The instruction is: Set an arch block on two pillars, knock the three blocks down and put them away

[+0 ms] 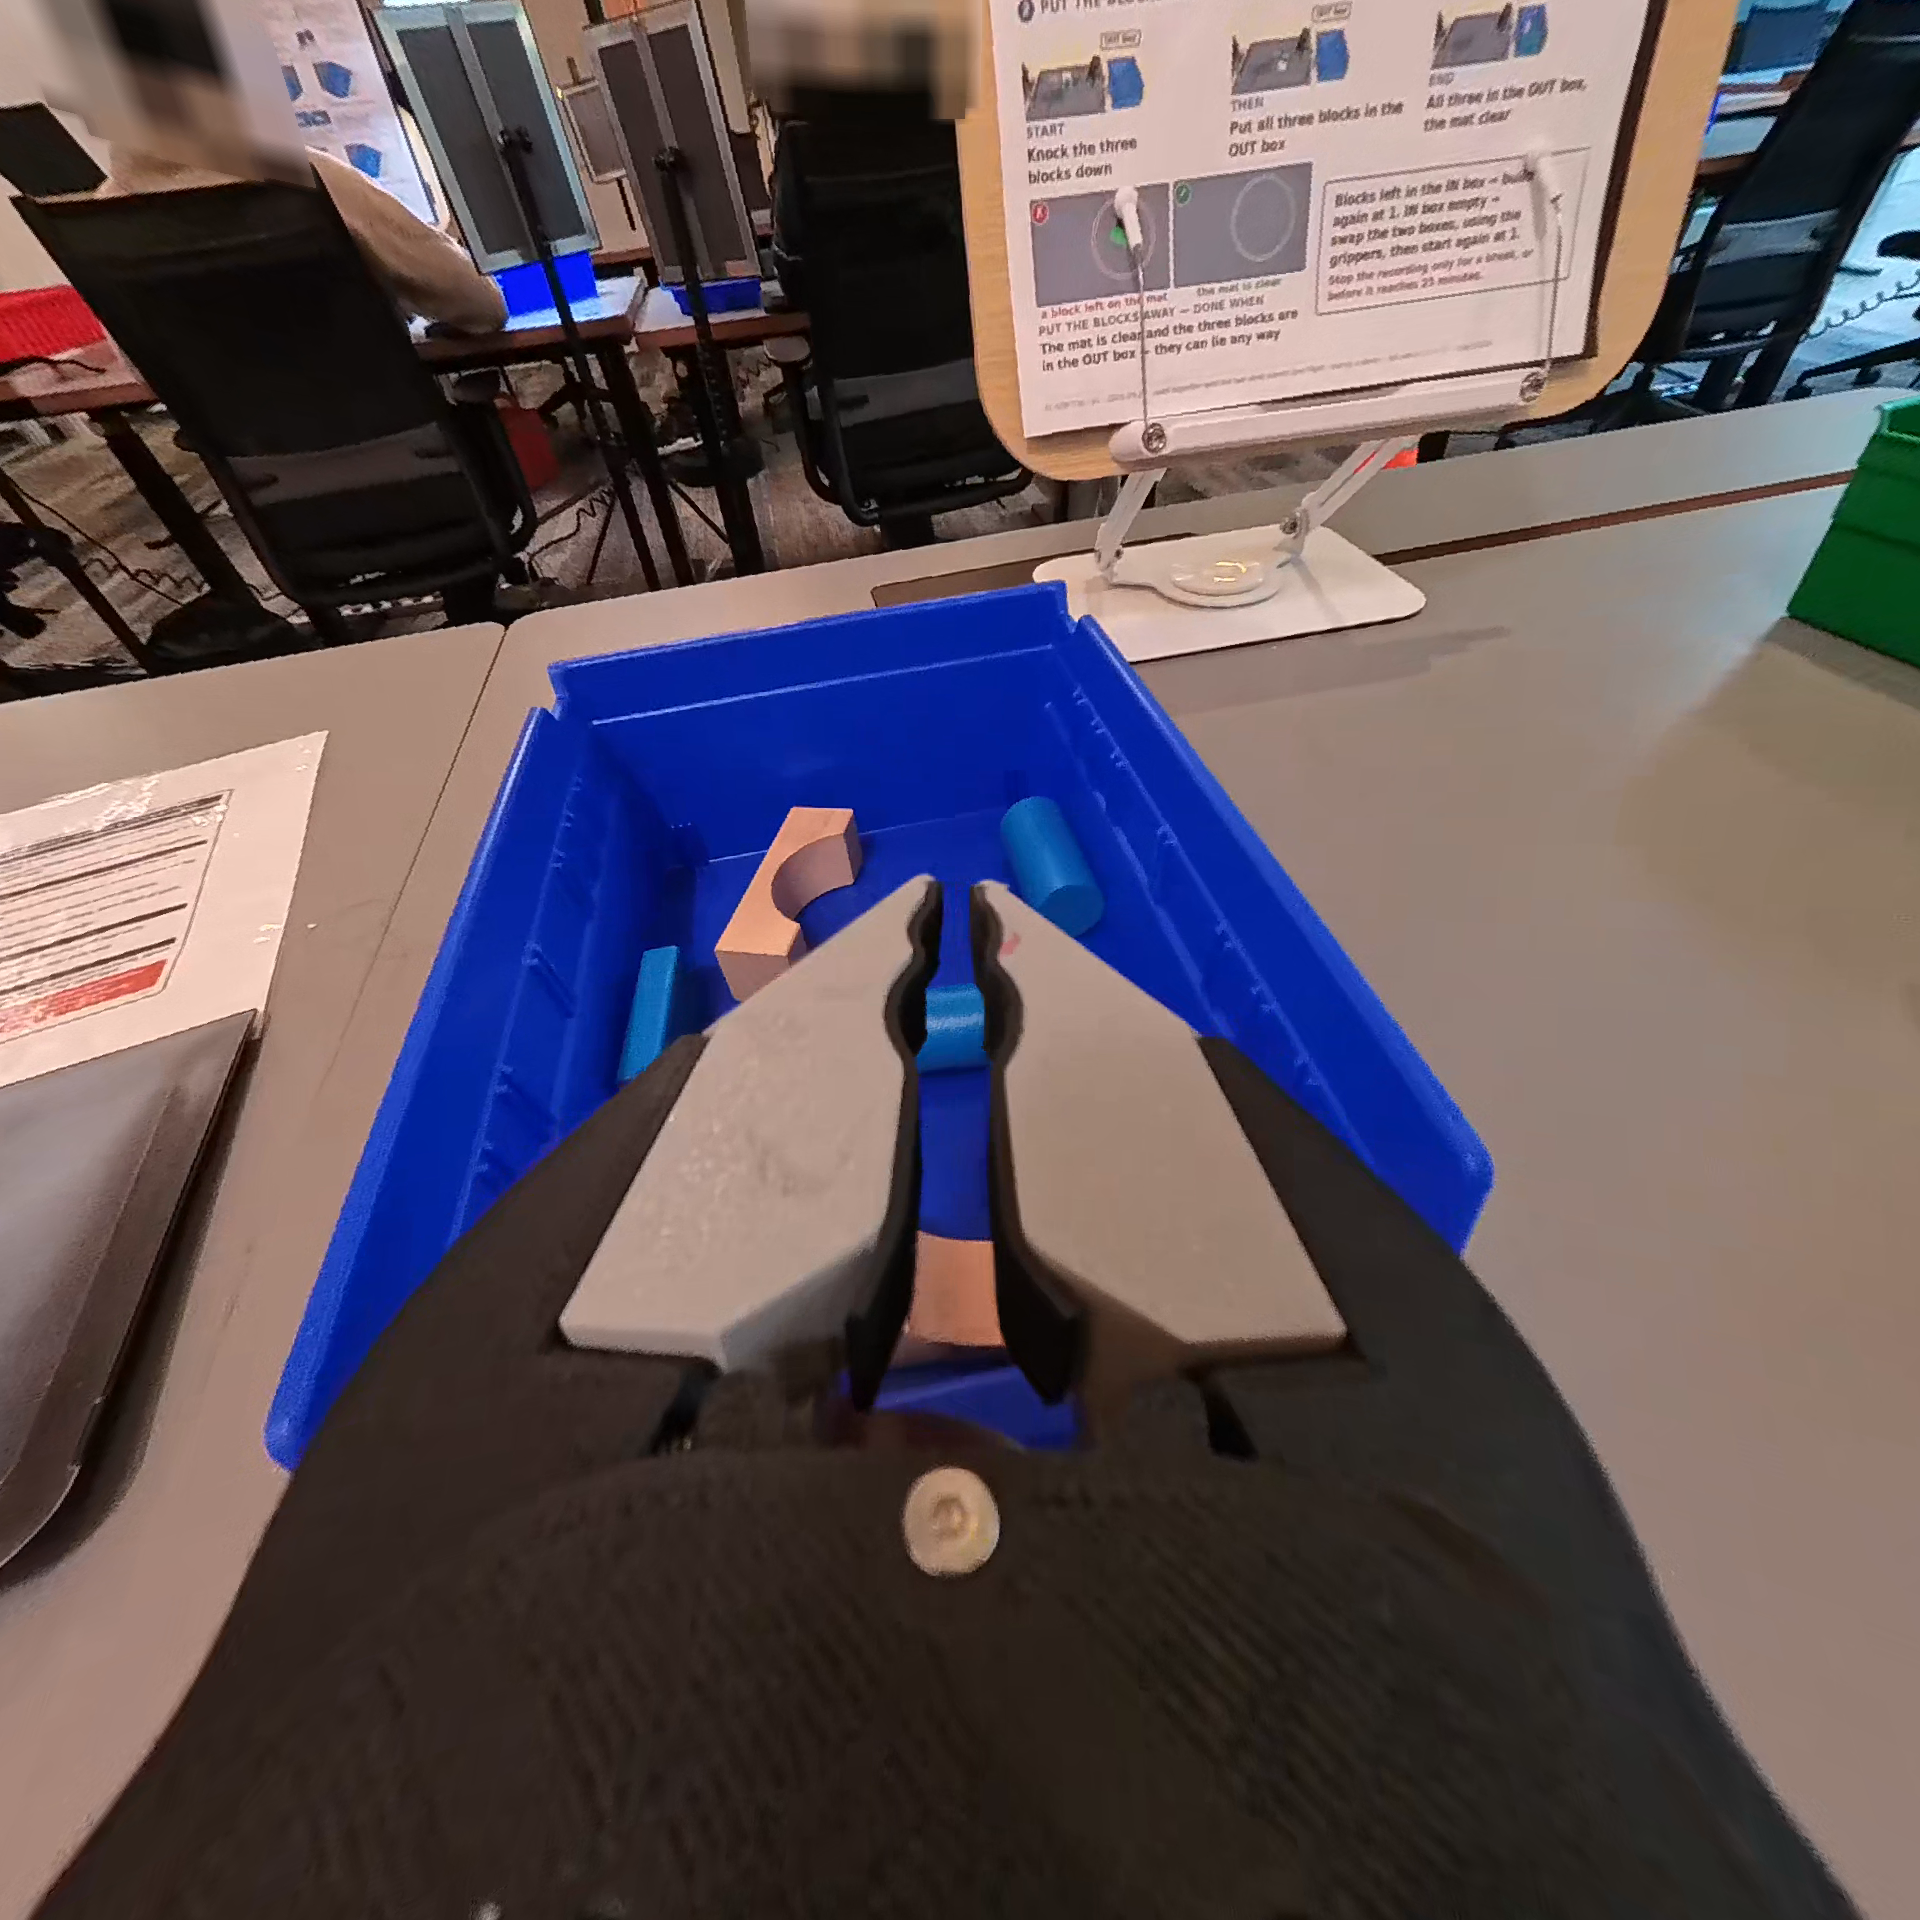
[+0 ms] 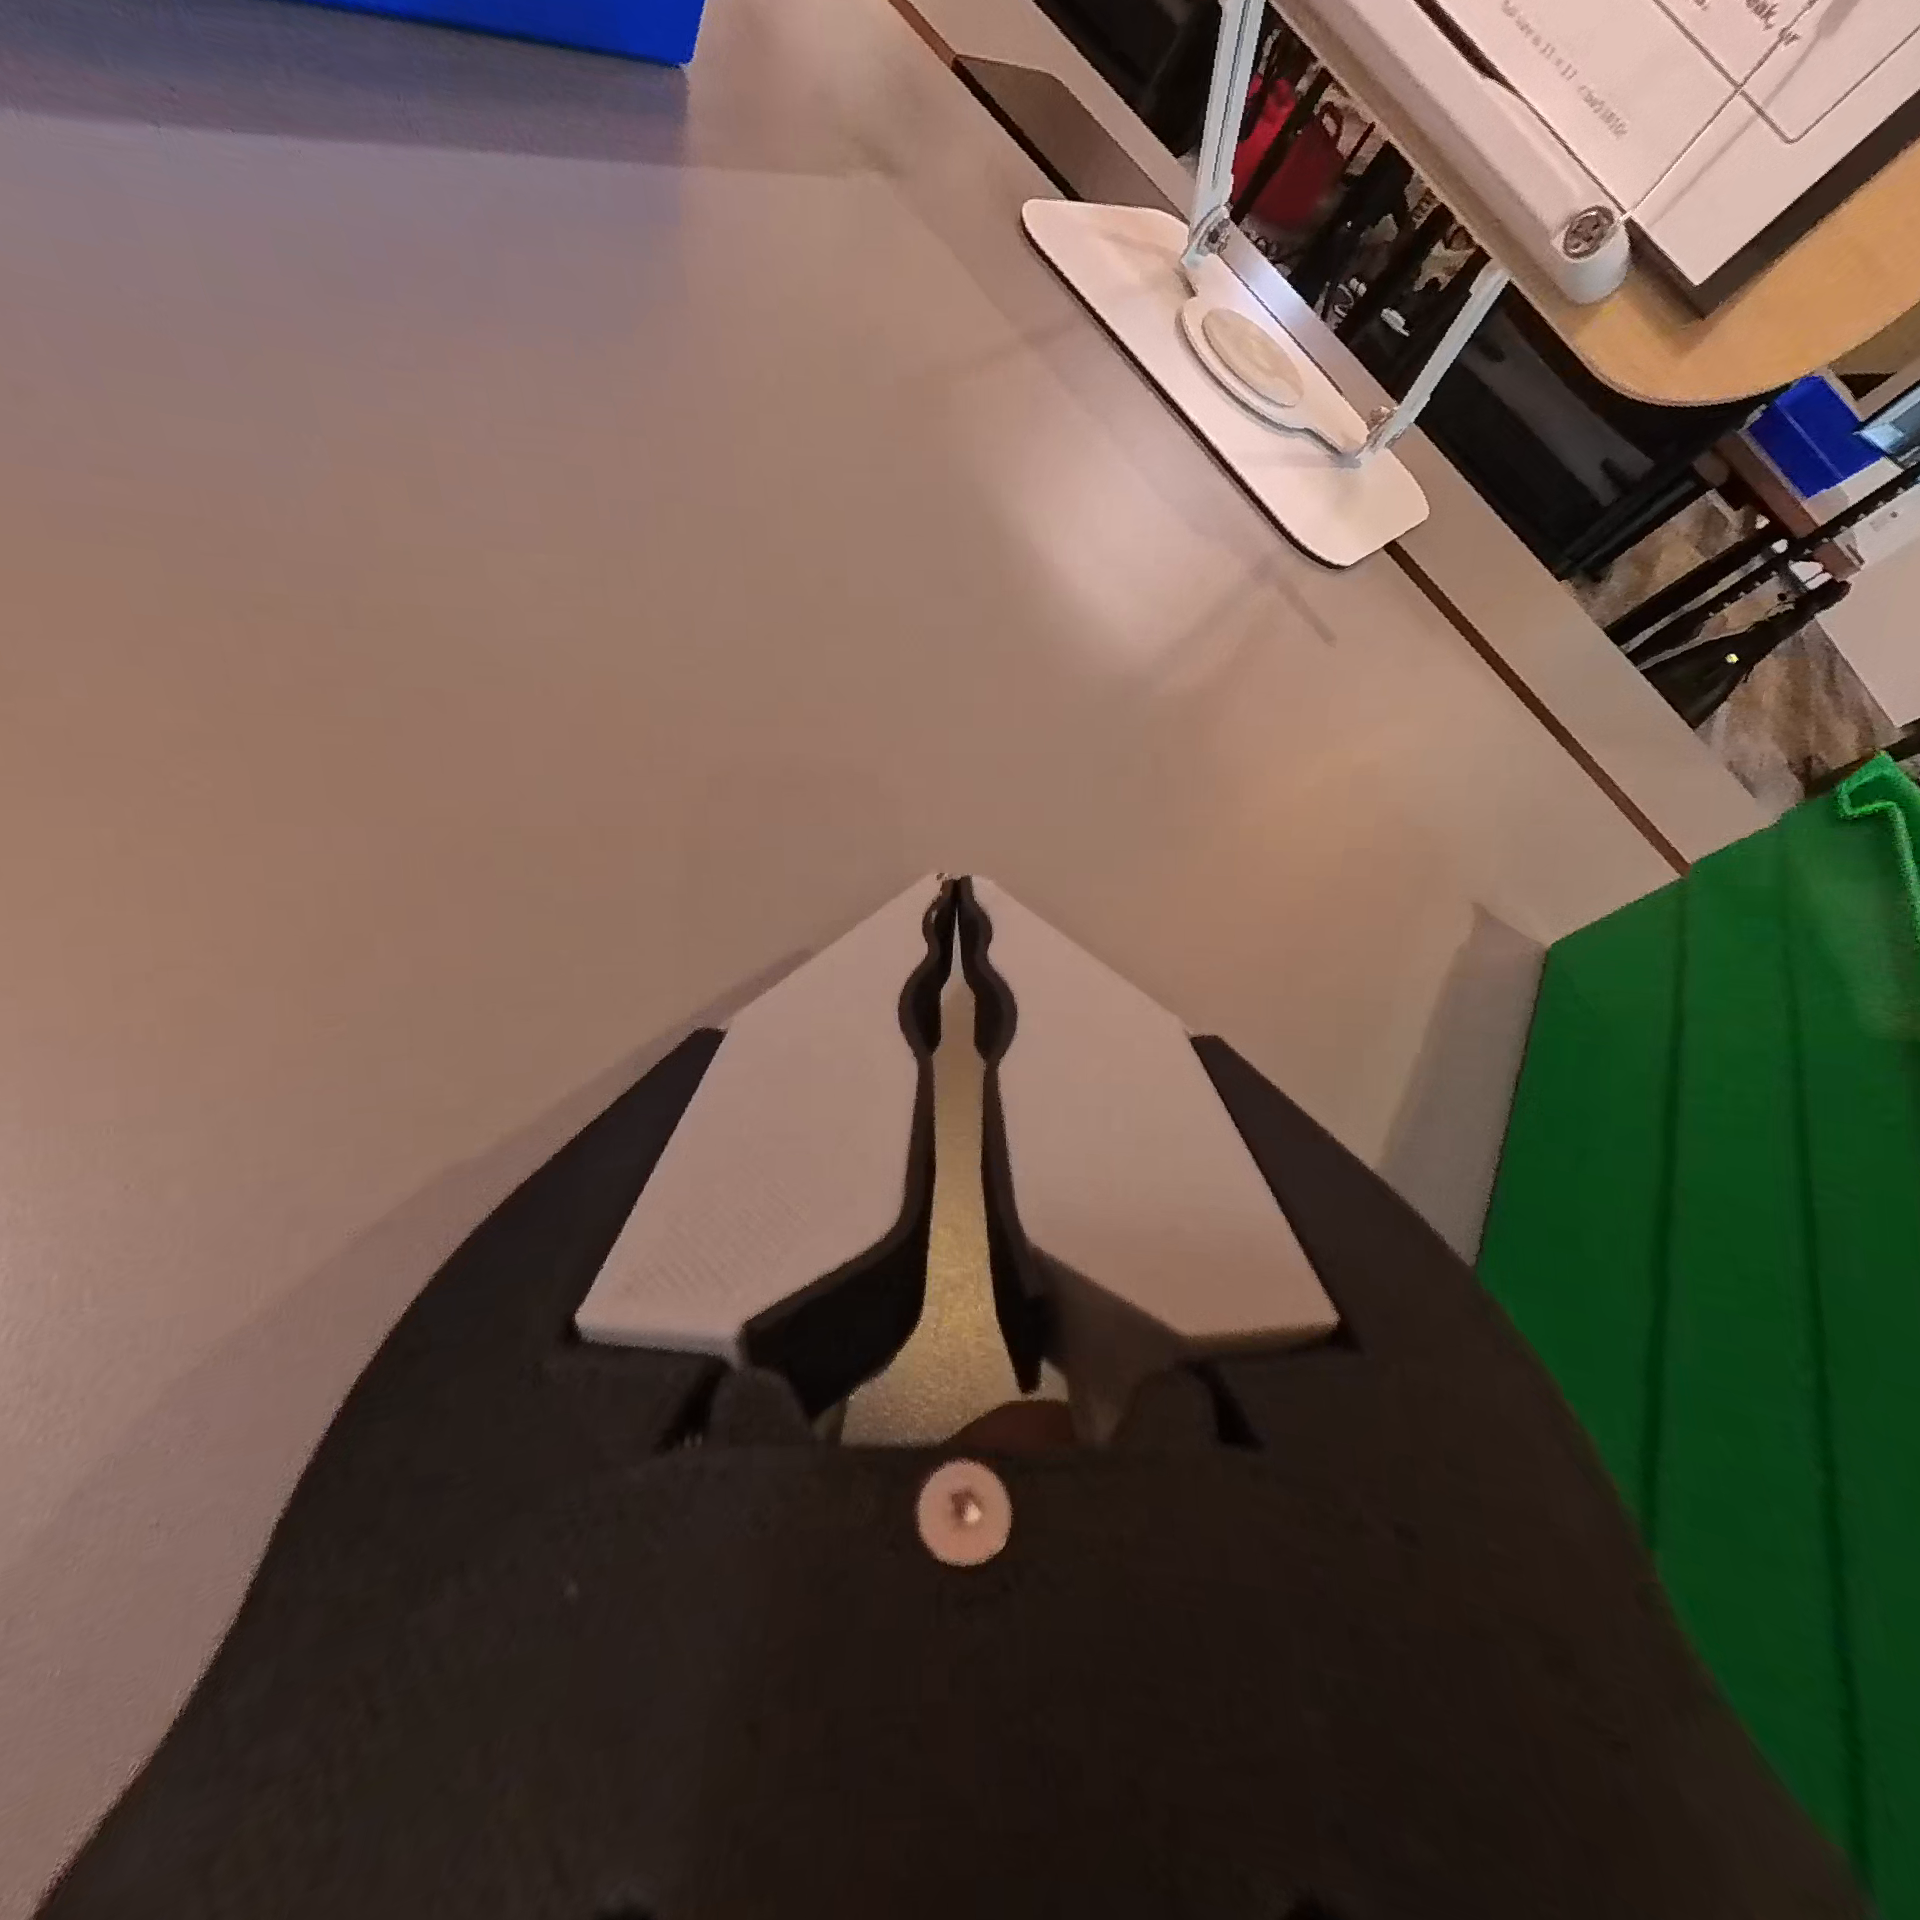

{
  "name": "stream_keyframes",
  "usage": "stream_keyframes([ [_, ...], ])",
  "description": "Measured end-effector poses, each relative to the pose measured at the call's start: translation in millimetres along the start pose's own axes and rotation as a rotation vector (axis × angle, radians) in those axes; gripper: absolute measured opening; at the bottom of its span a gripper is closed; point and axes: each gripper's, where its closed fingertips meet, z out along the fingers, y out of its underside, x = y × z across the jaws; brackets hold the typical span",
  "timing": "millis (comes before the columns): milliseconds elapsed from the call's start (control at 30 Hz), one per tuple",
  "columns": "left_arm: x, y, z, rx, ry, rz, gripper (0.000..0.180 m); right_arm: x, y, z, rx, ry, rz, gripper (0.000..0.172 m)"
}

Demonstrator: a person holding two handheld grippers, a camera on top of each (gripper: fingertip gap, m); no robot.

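Left wrist view: we see the left gripper (image 1: 956, 894) hanging over the blue bin (image 1: 1299, 997), its jaws parted by only a narrow slit and gripping nothing that we can make out. Through that slit, directly below, lies a blue block (image 1: 951, 1023). The fingers hide its ends, so we cannot tell its long axis. Nearer the wrist, a strip of wood-coloured block (image 1: 951, 1288) shows in the same gap. Left of the fingers a second blue block (image 1: 649, 1013) rests by the bin wall. Just beyond the fingertips to the left, the wooden arch block (image 1: 790, 894) lies on its side, its long axis running from near-left to far-right and its hollow facing the jaws. Beyond the tips to the right, a blue cylinder (image 1: 1049, 862) lies flat, its axis running roughly along the fingers and slanting to near-right. We judge that any pick from here needs the jaws wider, and that a pick of the cylinder needs them set across its axis. Farther off stands the instruction stand (image 1: 1226, 582).

Right wrist view: the right gripper (image 2: 951, 883) is closed, tips meeting on nothing, over bare table (image 2: 520, 623) beside a green bin (image 2: 1714, 1351). We judge that the left gripper is much nearer the blocks.
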Motion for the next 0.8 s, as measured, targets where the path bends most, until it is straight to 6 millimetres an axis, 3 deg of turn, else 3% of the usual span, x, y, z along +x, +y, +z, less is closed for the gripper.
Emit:
stream_keyframes([
  [133, 6, 12, 9, -0.058, 0.033, 0.011, 0.022, -3, 0, 0, -0.002, -0.005, -0.021, 0.000],
  [200, -1, 23, 20, -0.122, -0.001, 0.035, 0.036, -4, 0, 1, -0.007, -0.006, -0.035, 0.000],
  [300, -7, 34, 40, -0.201, 0.015, 0.001, 0.048, -5, 0, 1, -0.008, 0.005, -0.049, 0.000],
  [433, 3, 58, 72, -0.438, 0.143, -0.046, 0.064, -4, 1, 1, -0.009, 0.001, -0.040, 0.000],
  [567, 5, 72, 87, -0.584, 0.185, 0.002, 0.067, -3, 0, 1, -0.006, 0.005, -0.034, 0.000],
  [800, 19, 85, 91, -0.663, 0.231, -0.074, 0.072, -4, 1, 1, -0.010, 0.010, -0.046, 0.000],
])
